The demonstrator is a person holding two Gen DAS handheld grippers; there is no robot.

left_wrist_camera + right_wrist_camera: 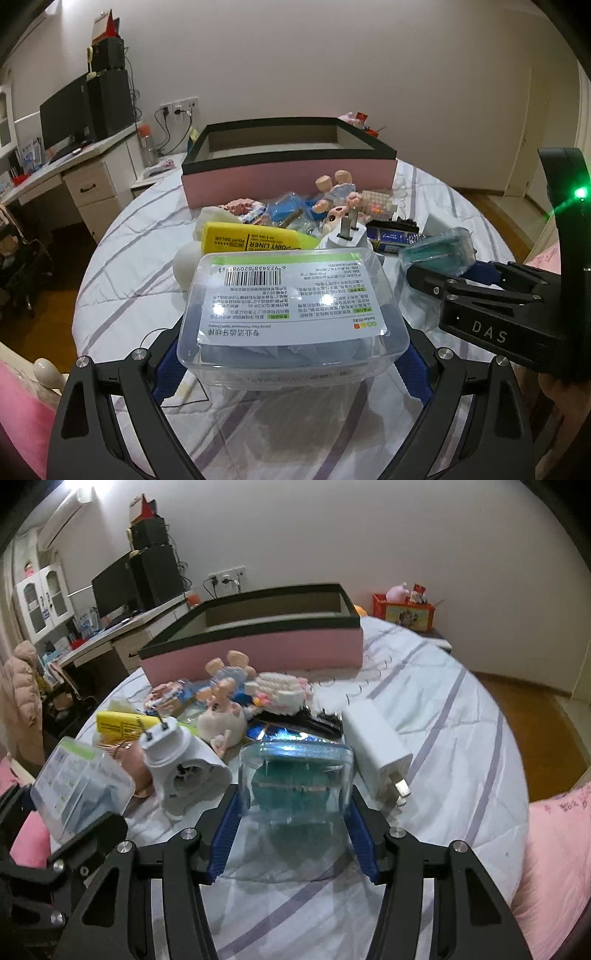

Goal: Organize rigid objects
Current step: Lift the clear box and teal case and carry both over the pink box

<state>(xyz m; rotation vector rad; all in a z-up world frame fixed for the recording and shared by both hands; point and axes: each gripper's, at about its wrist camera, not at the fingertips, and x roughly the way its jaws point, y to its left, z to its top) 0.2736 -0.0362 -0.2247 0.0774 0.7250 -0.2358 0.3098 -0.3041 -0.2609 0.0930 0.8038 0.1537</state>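
**Two clear boxes in hand, pink box waiting behind**

Left wrist view: your left hand-held gripper (291,363) is closed on the clear floss-pick box (291,314), its blue pads (415,369) pressed against the two short walls near the base. The box is raised off the striped bedsheet (140,266), at the near edge of the clutter. Judge it light and stiff, but the smooth plastic is slippery and thin walls may flex, so keep the pads low where the base stiffens them. Its label, upside down to you, carries a barcode, Chinese print and a line of small English that reads roughly as "Dental Floss Professional Teeth Cleaning". Behind it lies a yellow highlighter pack (251,238) marked "POINT LINER" and "POINT COLOR". Your right hand-held gripper's body shows "DAS". The pink storage box (288,179), black-rimmed and open, stands further back on the bed.

Right wrist view: your right hand-held gripper (293,830) grips the blue-tinted clear case (295,775) by its side walls; something teal sits inside. It looks rigid and light, and its rounded, glossy walls could slide out, so hold square and level. No writing on it can be read. Just beside it lie a white charger (376,753), prongs toward you, and a white plug adapter (181,764). The pink storage box stands beyond the toys, well apart from both held boxes.
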